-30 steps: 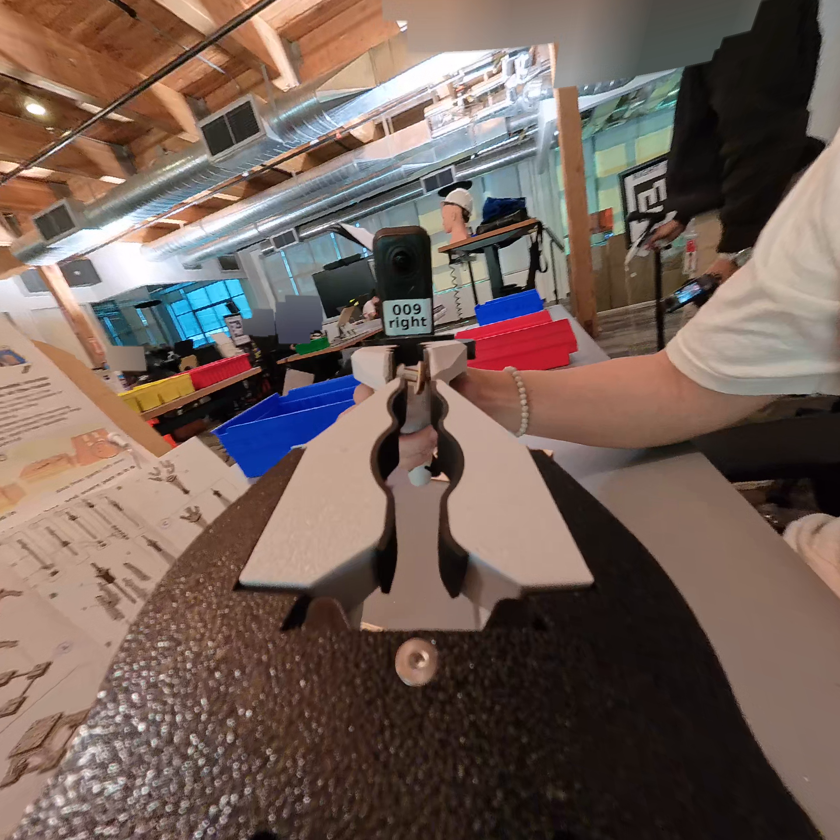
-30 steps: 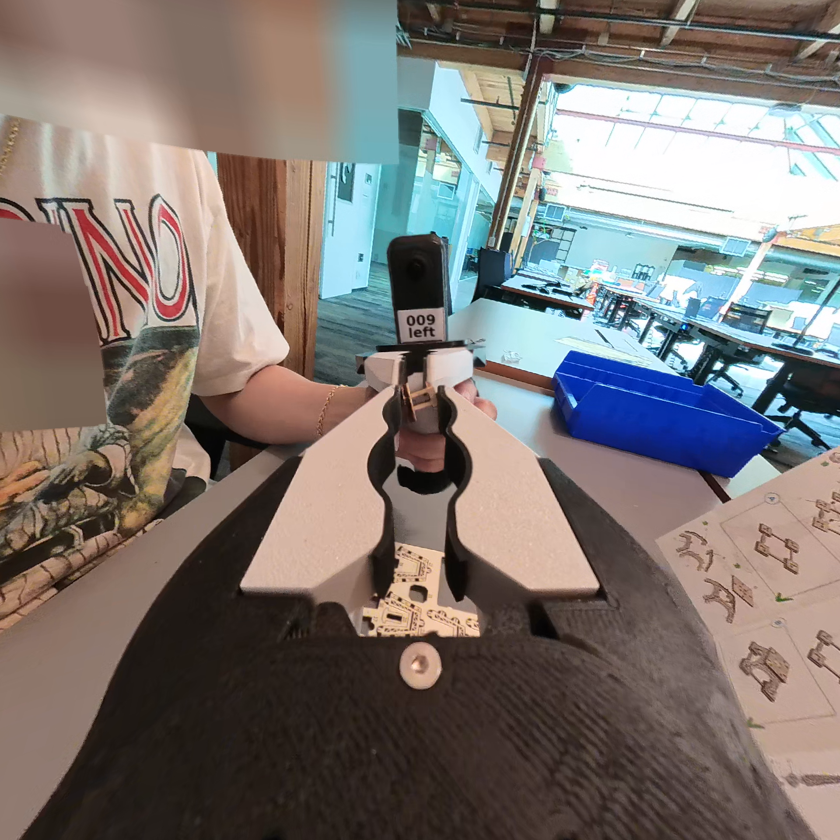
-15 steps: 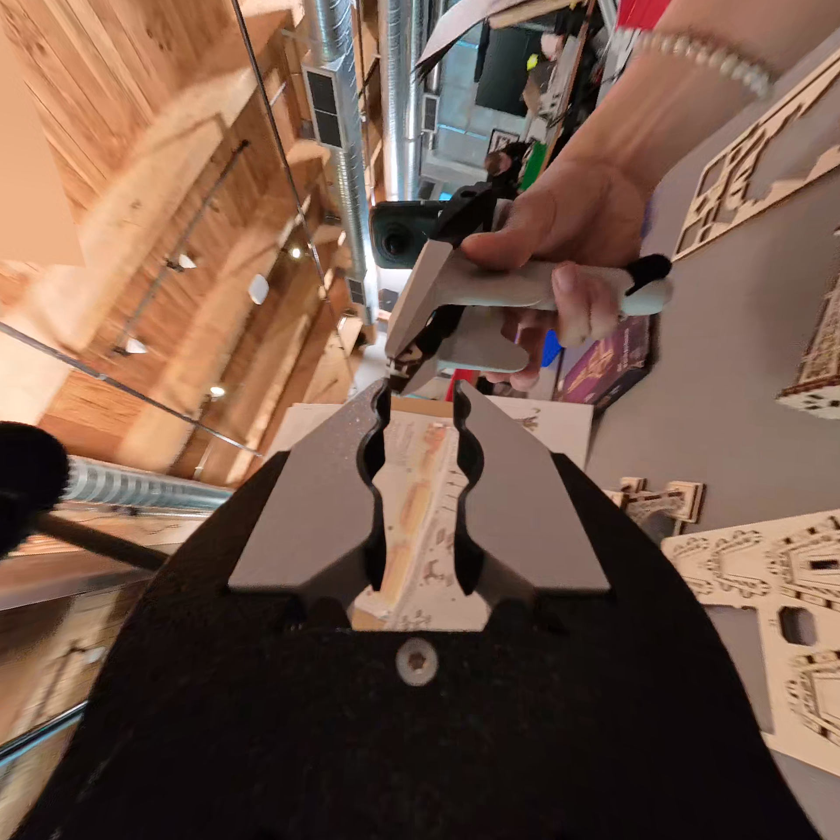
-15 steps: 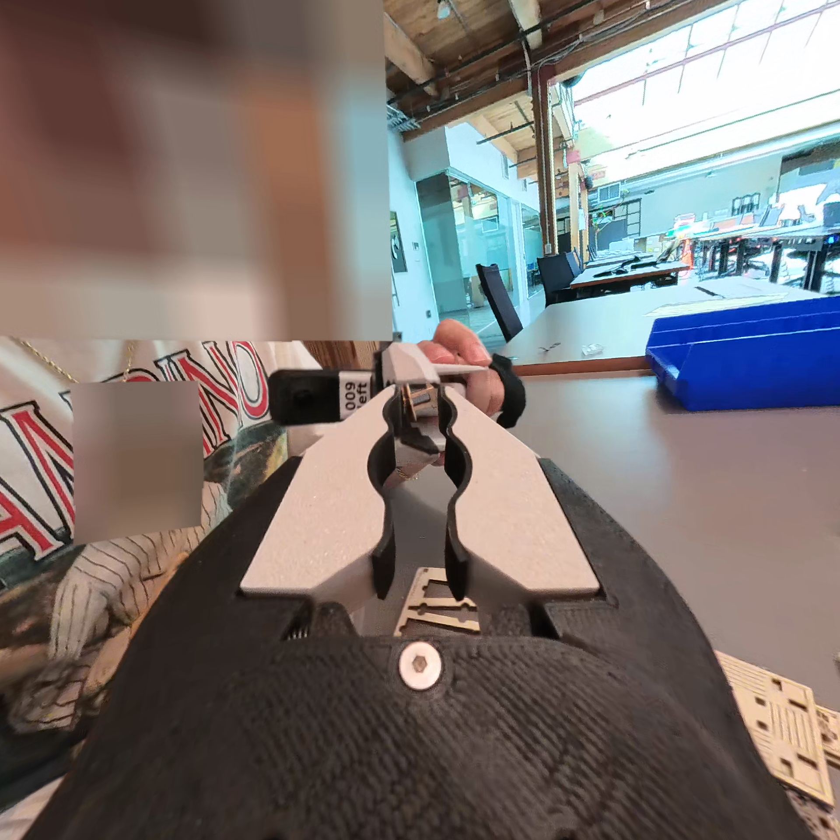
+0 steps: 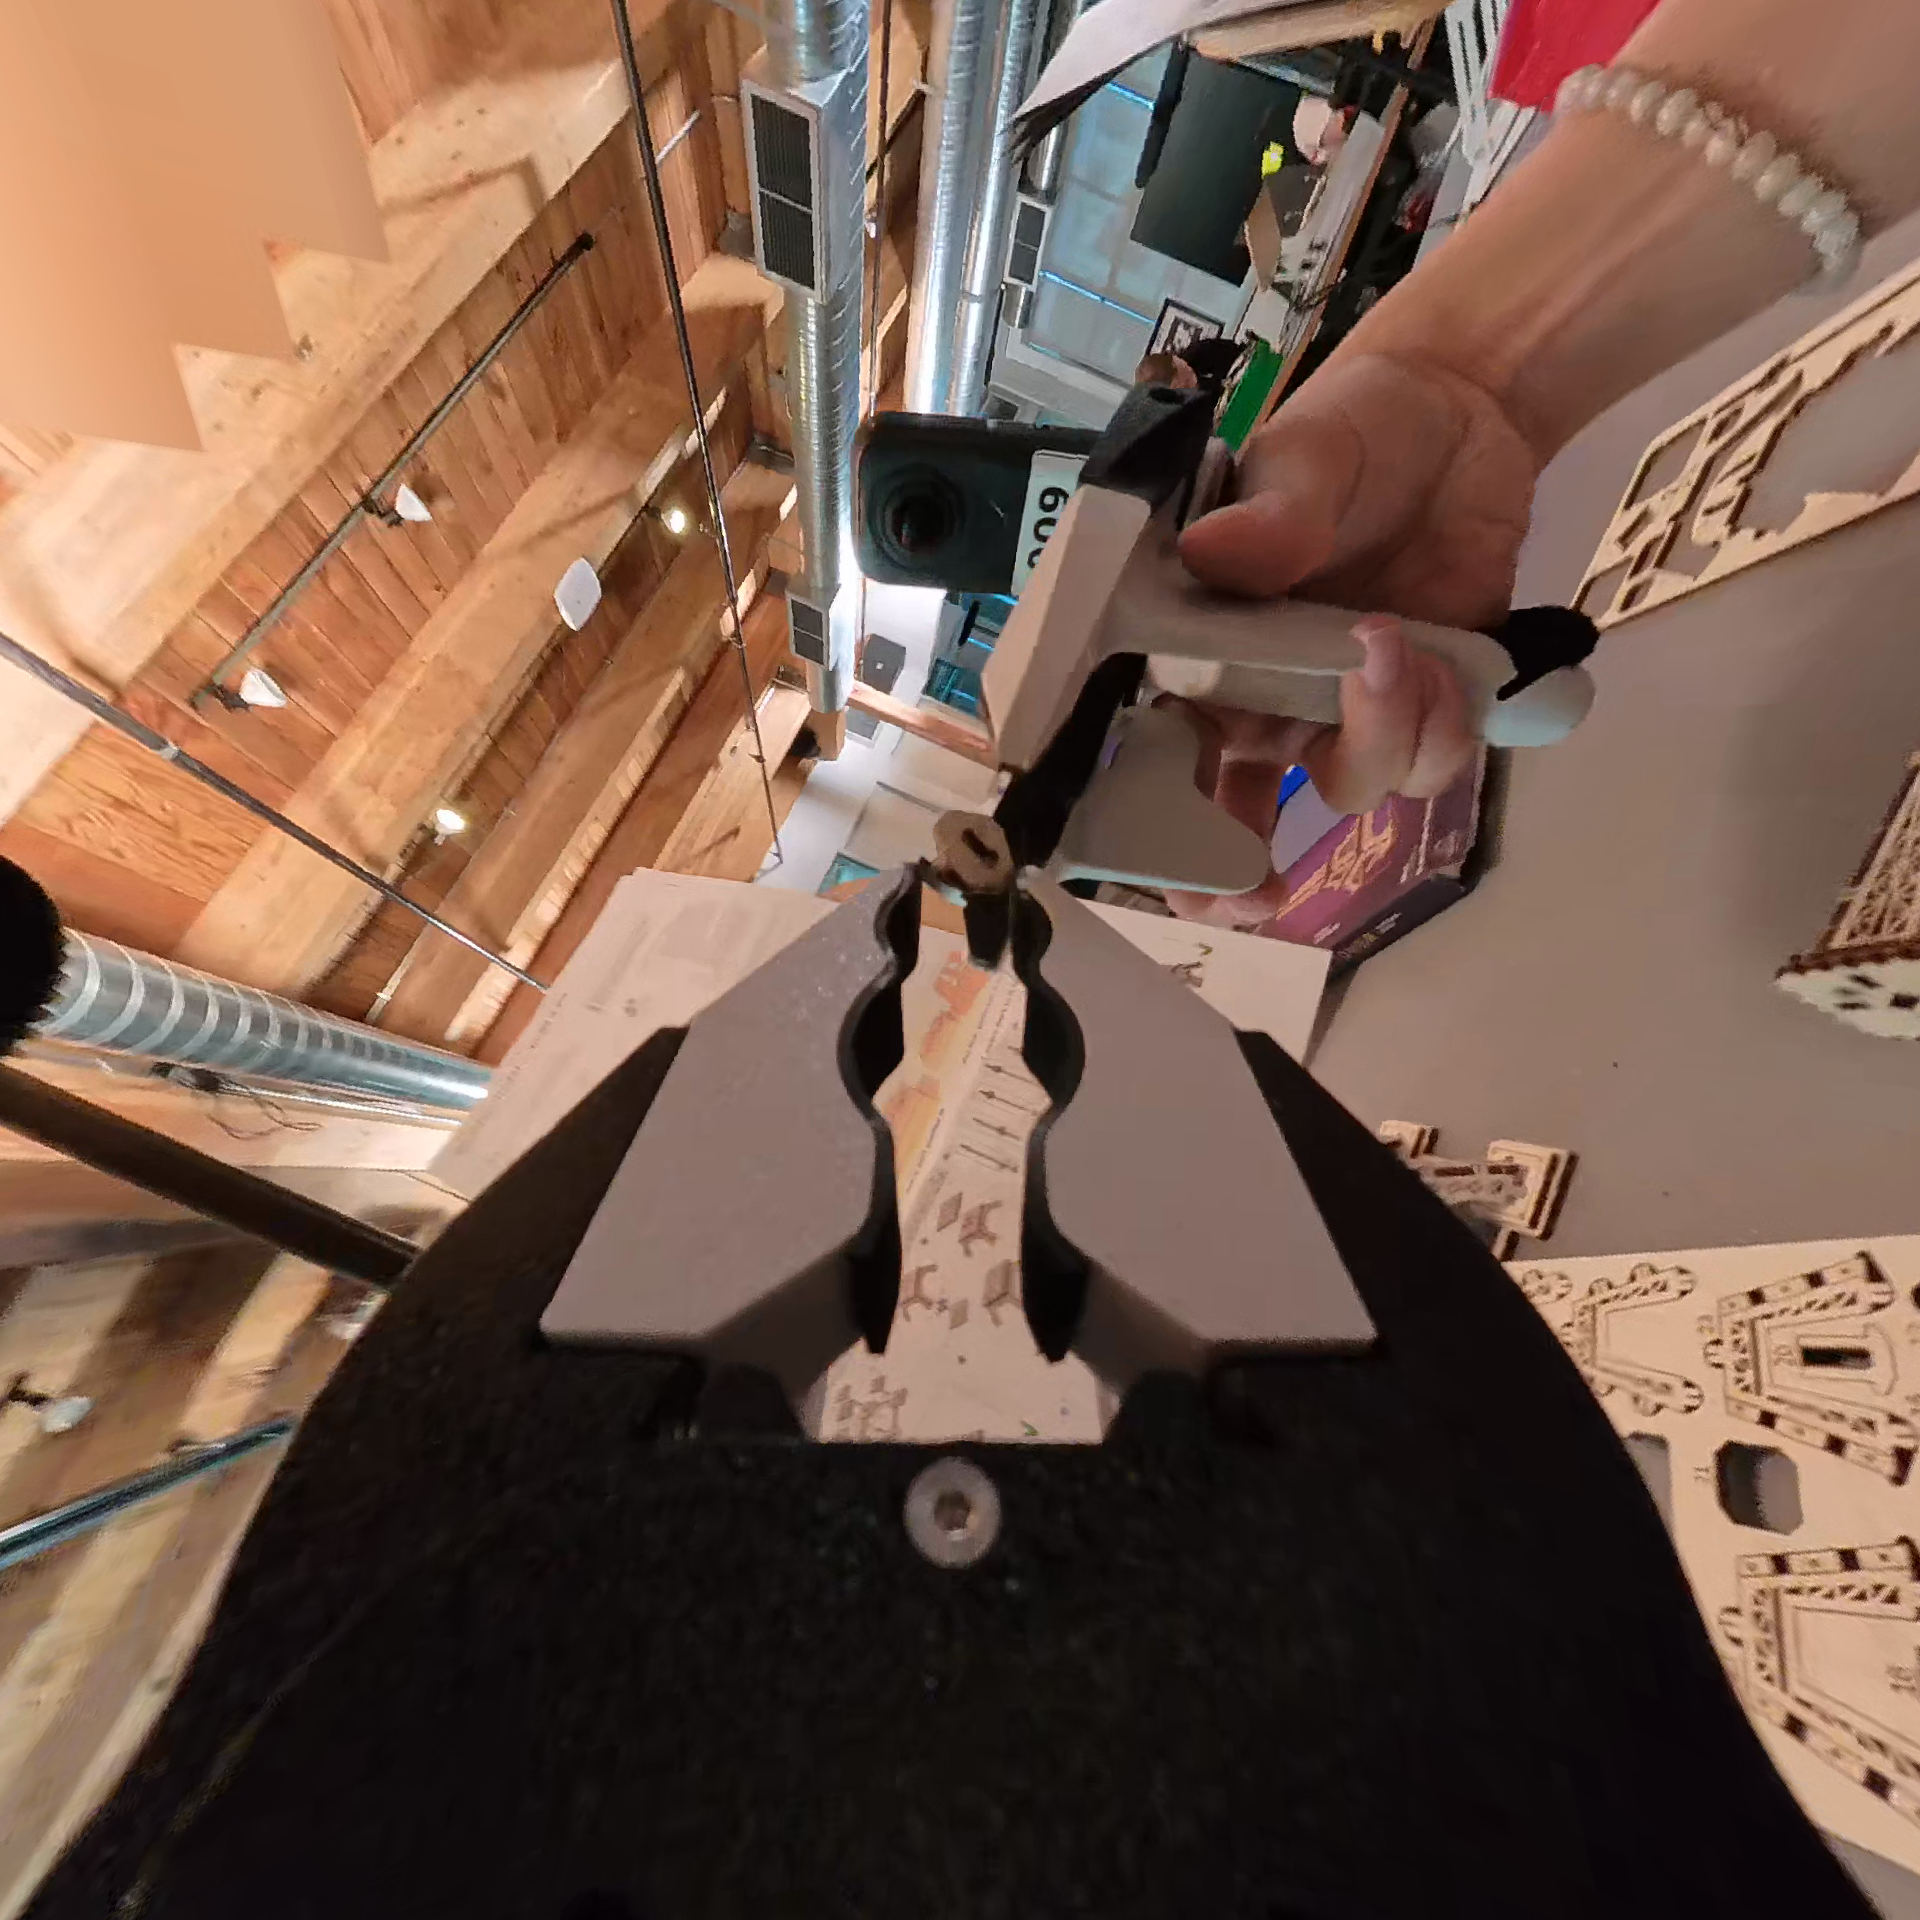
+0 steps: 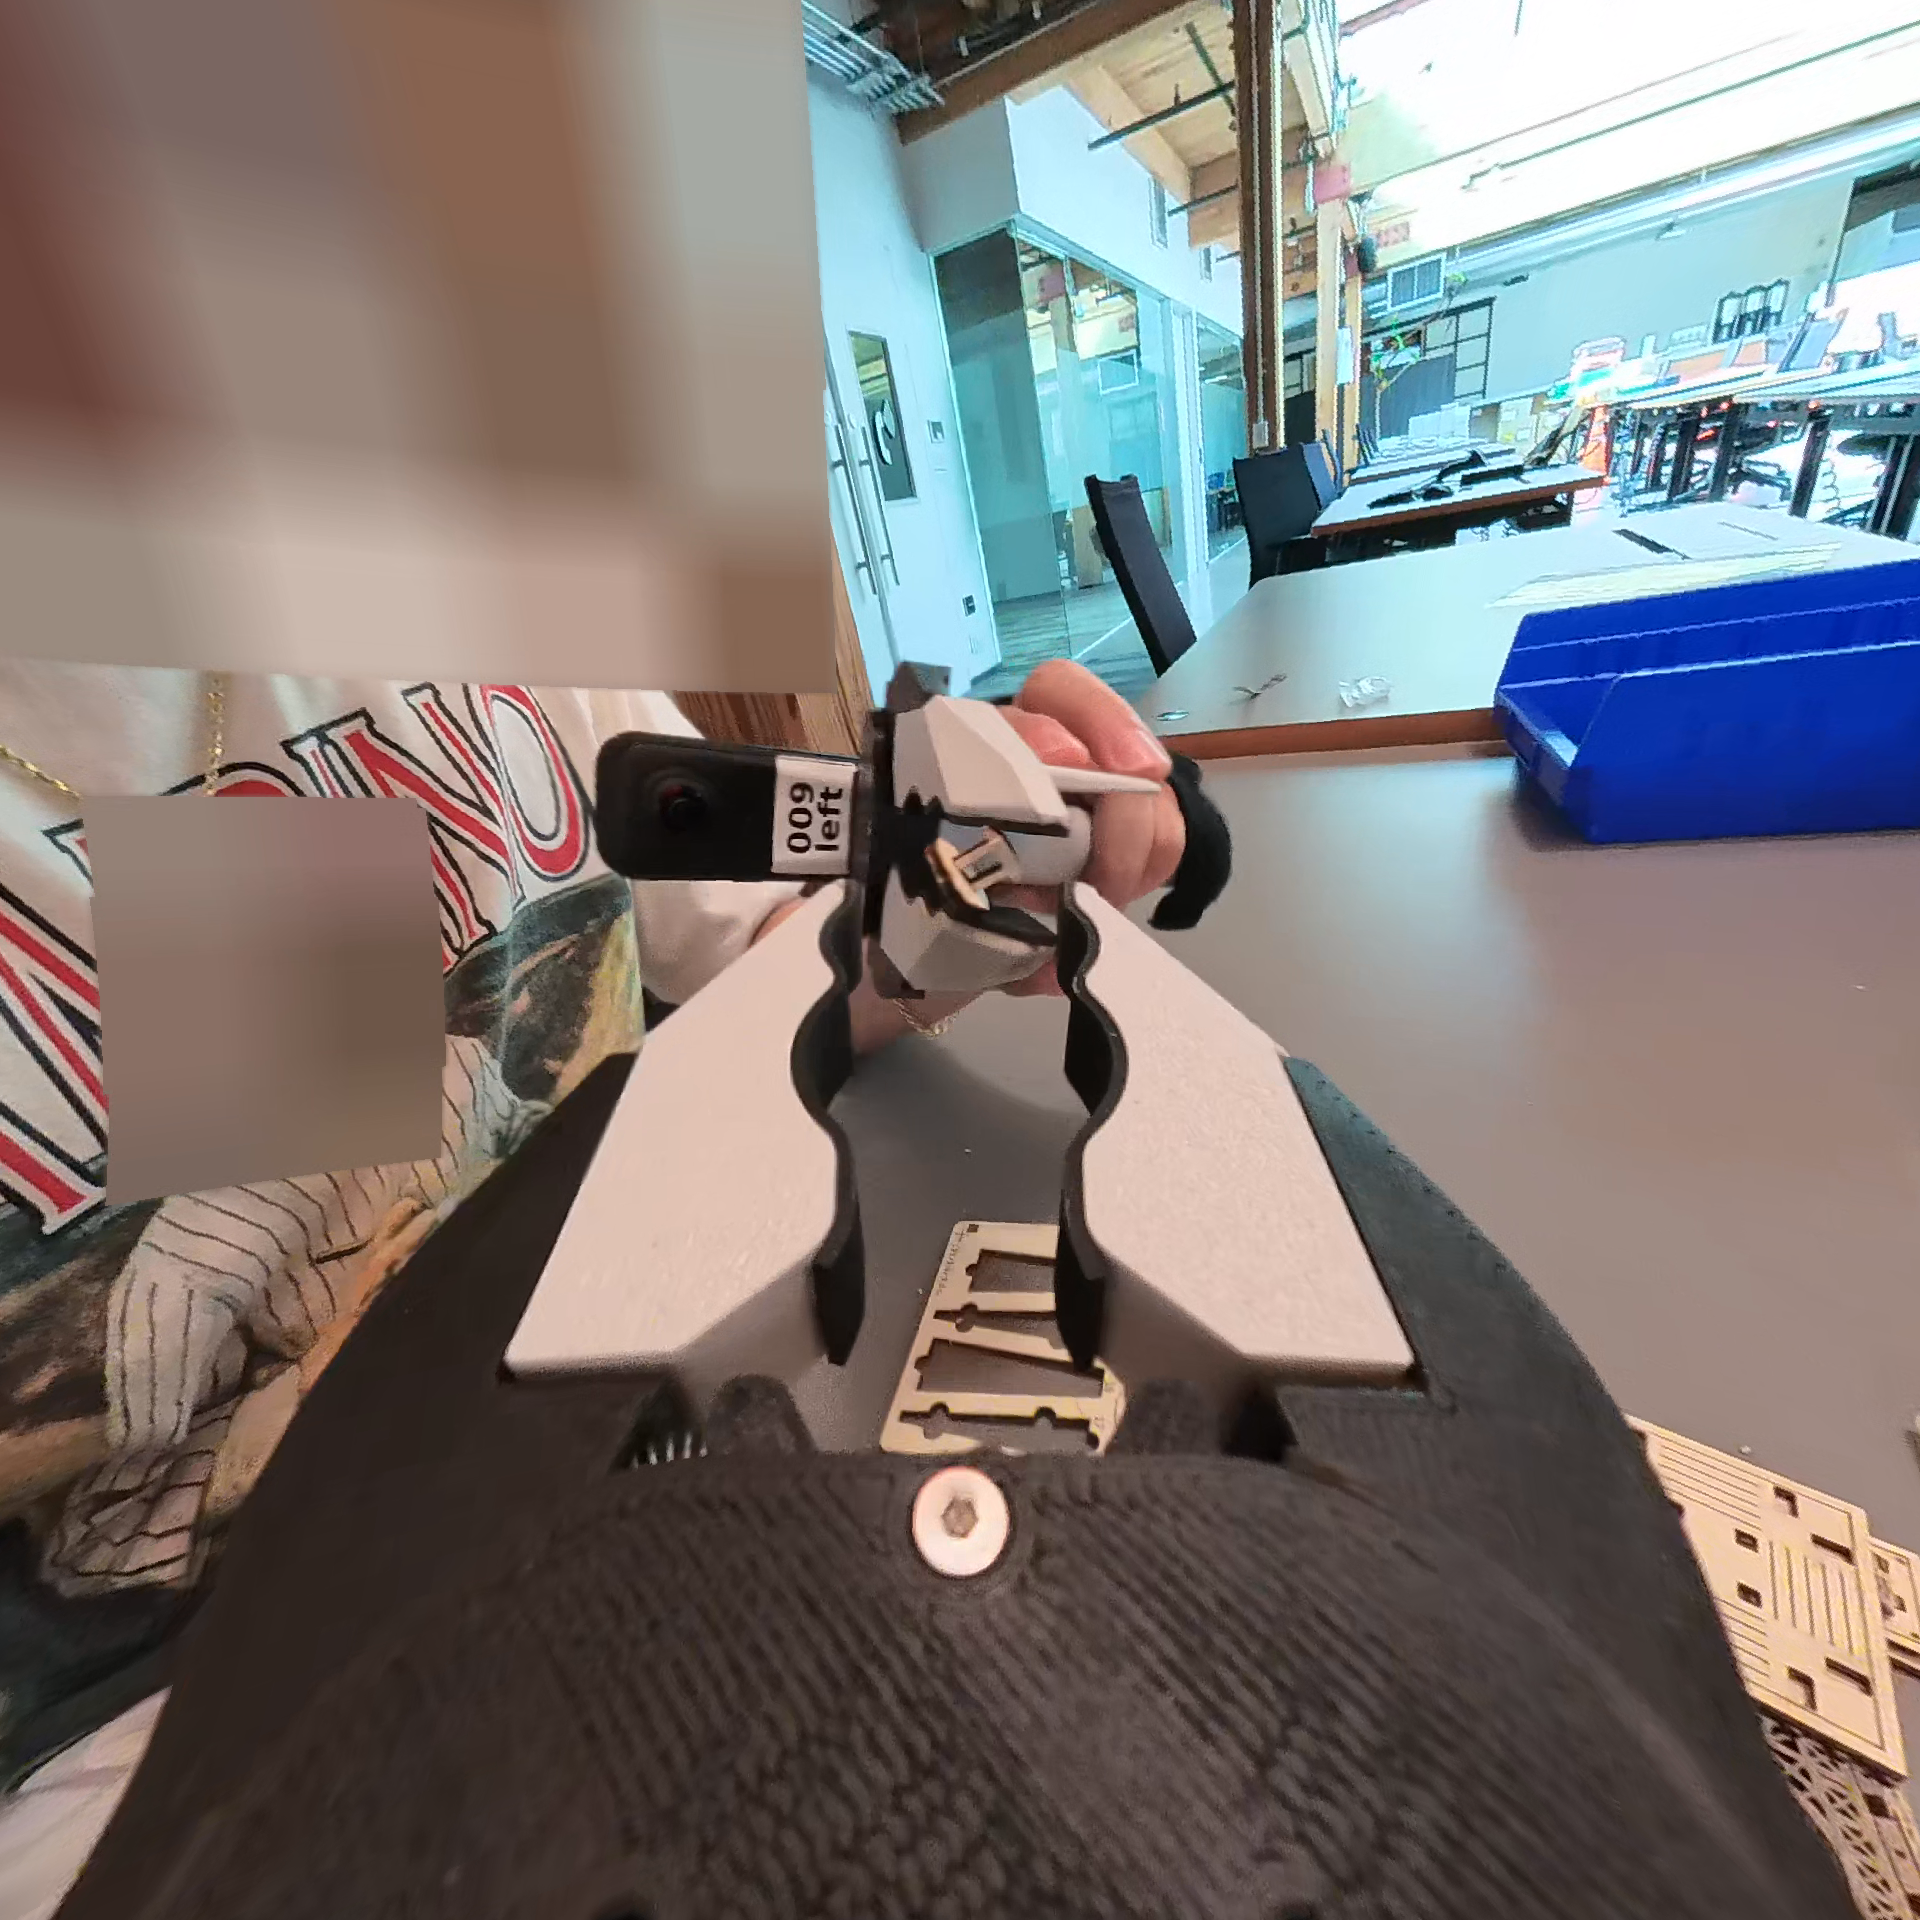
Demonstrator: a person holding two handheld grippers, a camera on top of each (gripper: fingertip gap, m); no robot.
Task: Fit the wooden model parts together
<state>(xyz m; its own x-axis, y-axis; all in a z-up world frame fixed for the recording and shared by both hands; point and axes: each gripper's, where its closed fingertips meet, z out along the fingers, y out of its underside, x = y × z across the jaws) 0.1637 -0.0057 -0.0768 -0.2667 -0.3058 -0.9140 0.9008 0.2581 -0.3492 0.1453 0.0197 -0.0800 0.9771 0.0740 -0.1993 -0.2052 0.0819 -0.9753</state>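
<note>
A small wooden model part sits pinched between the tips of my left gripper, which is shut on it. In the right wrist view the same part shows in the left gripper, which lies rolled on its side above the grey table. My right gripper is open, with its jaws spread wide on either side of the left gripper's tips and touching nothing. It also shows in the left wrist view, held by a hand, with its tips right at the part.
Laser-cut wooden sheets lie on the table, with a small sub-assembly and a partly built model. An instruction sheet and a purple box lie beyond. A cut-out sheet lies under my right gripper. A blue bin stands far right.
The left gripper has rolled onto its side while keeping hold of the part. The right gripper's jaws have opened wider in the last half second.
</note>
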